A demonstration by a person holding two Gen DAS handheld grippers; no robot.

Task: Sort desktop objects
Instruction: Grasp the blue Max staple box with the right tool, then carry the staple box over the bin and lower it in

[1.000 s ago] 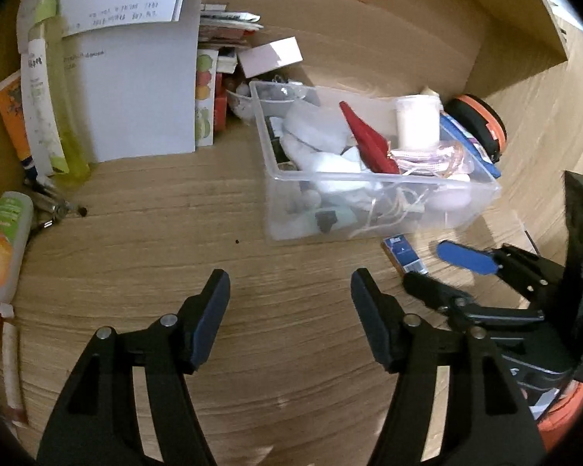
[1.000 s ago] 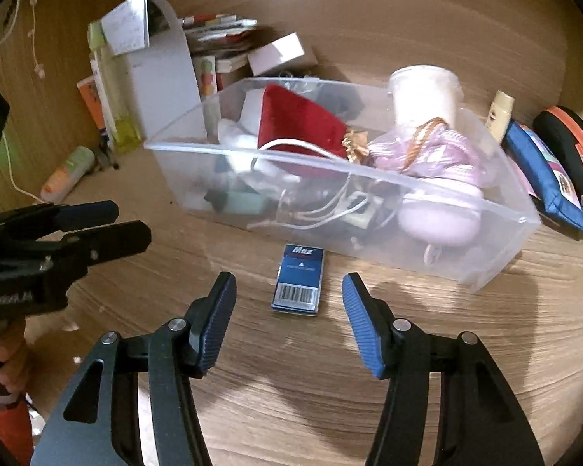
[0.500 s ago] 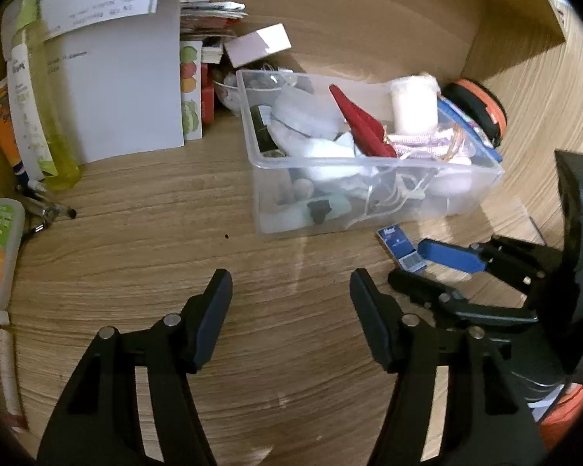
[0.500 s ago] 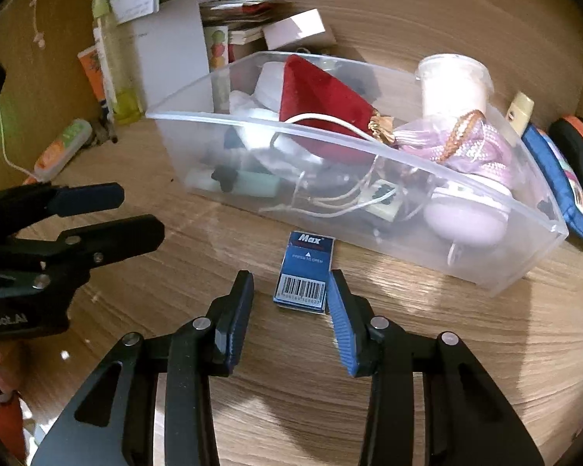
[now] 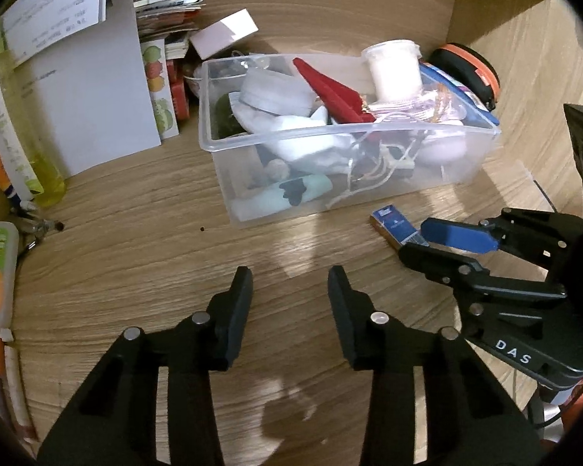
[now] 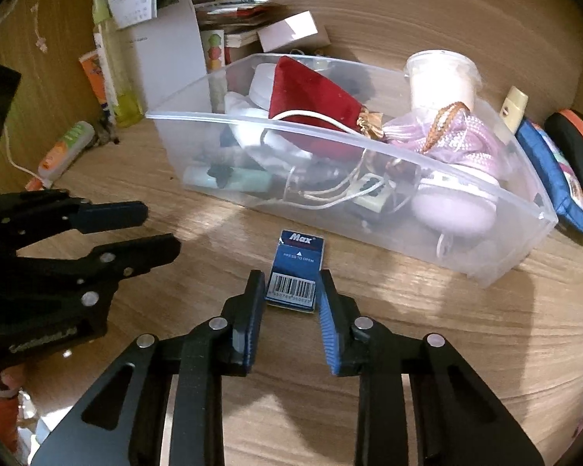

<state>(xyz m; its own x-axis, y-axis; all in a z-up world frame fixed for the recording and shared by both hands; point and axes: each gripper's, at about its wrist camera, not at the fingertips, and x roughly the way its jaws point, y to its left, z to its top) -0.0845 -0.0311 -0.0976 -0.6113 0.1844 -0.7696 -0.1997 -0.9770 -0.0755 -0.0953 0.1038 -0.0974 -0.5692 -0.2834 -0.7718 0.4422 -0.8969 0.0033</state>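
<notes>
On the wooden desk point(image 6: 427, 334), a clear bin point(image 6: 369, 143) sits crammed.

Small blue "Max" box point(image 6: 296, 268), barcode end nearest camera, lies flat on the wood desk, centre of right wrist frame. Clear plastic bin point(image 6: 427, 157) just above it, crammed: red pouch point(image 6: 311, 95), white cup point(image 6: 441, 77), cables.

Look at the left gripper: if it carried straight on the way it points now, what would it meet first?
Probably the bare wooden desk just ahead of the left gripper, whose empty jaws are closing. The clear storage bin lies farther along; depth is uncertain.
</notes>
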